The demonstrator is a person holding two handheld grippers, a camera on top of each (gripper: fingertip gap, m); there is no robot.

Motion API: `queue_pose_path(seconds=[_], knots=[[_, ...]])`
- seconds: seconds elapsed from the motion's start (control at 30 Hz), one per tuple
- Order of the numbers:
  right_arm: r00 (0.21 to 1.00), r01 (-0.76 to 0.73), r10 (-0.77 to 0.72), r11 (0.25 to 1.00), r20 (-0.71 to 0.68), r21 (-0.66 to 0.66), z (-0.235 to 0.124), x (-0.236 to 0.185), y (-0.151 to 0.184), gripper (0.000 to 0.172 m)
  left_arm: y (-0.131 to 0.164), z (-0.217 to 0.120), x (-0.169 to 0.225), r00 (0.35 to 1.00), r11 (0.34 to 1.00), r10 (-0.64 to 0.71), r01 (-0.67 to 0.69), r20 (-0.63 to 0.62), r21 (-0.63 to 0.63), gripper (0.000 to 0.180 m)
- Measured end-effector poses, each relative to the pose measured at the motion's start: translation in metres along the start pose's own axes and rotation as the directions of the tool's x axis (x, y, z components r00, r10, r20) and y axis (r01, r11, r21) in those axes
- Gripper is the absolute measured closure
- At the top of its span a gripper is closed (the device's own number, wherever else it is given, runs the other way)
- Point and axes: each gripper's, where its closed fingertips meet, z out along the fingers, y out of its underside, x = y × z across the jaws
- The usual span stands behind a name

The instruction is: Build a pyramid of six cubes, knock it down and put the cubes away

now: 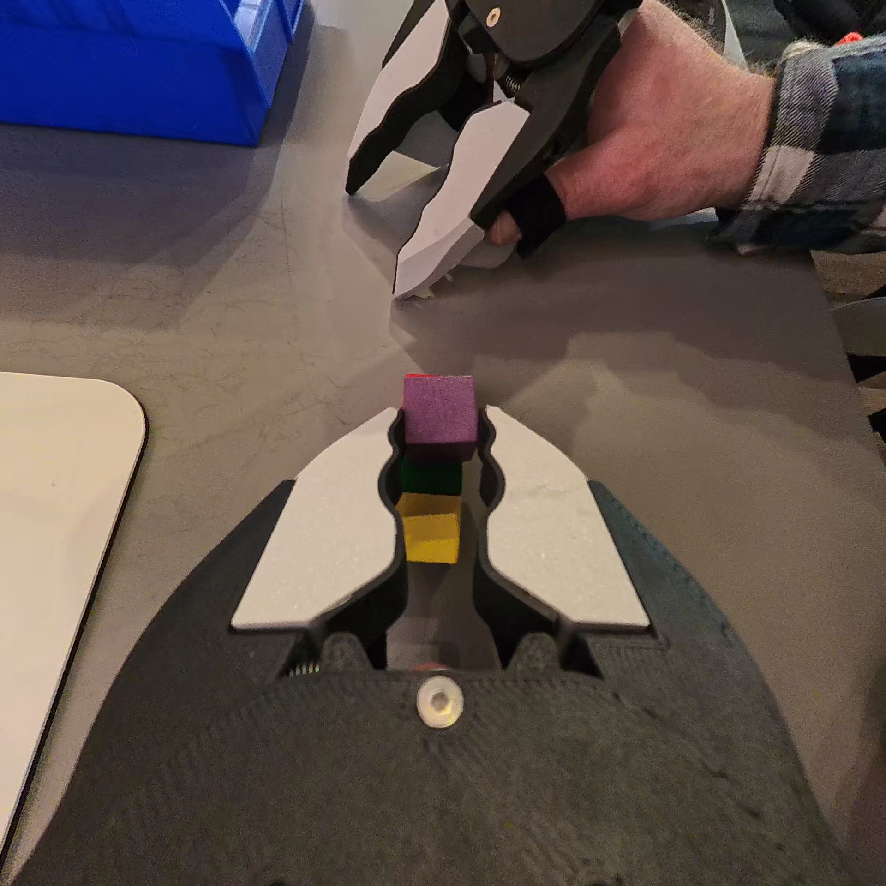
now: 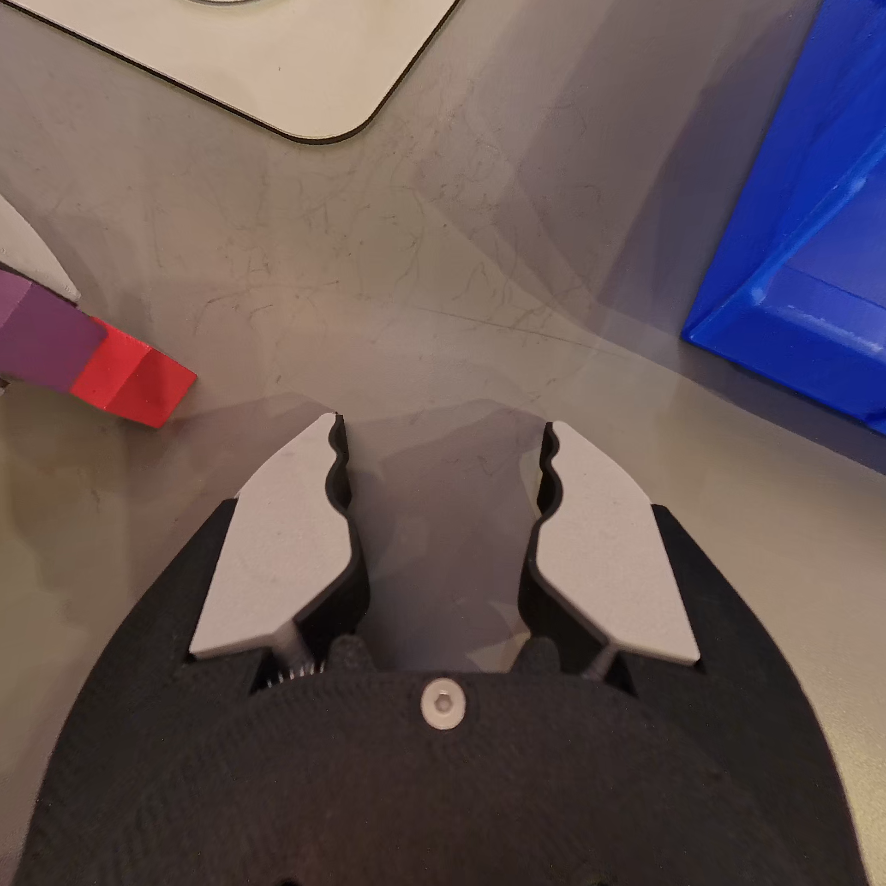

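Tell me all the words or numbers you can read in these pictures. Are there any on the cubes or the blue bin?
None to read in either view.
The purple cube, green cube, yellow cube and red cube have plain painted faces.
The blue bin shows bare plastic.
The white board, the grey table and both grippers, left and right, carry no writing either.

Ahead of the left tool (image 1: 440, 422), bare worktop (image 1: 268, 307) runs on toward 12 o'clock, blocked at 1 o'clock by the right tool (image 1: 378, 239). The blue bin (image 1: 144, 72) stands at 10 o'clock and the white board (image 1: 62, 479) at 9 o'clock. The cubes (image 1: 438, 414) fill the space between its fingers.
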Motion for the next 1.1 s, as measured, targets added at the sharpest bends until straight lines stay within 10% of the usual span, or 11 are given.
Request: queue_pose_path(seconds=[0.3,0.53,0.8,1.1], knots=[[1.0,0.0,0.0,1.0,0.001,0.0,0.0,0.0,0.0,0.094,-0.001,-0.022,-0.005,0.999,1.0,-0.019,0.019,0.029,0.011,0.123],[1.0,-0.003,0.003,1.0,-0.002,0.001,0.0,0.0,0.0,0.095,-0.005,-0.167,-0.05,0.942,0.998,0.0,-0.023,0.337,0.063,0.137],[1.0,-0.008,0.008,1.0,-0.005,0.002,-0.001,0.001,0.0,0.097,0.091,-0.352,-0.182,0.71,0.971,-0.016,0.179,0.704,-0.159,0.136],[1.0,-0.011,0.011,1.0,-0.007,0.002,-0.001,0.001,0.001,0.098,0.224,-0.37,-0.274,0.787,0.749,0.081,0.356,0.611,-0.558,0.125]])
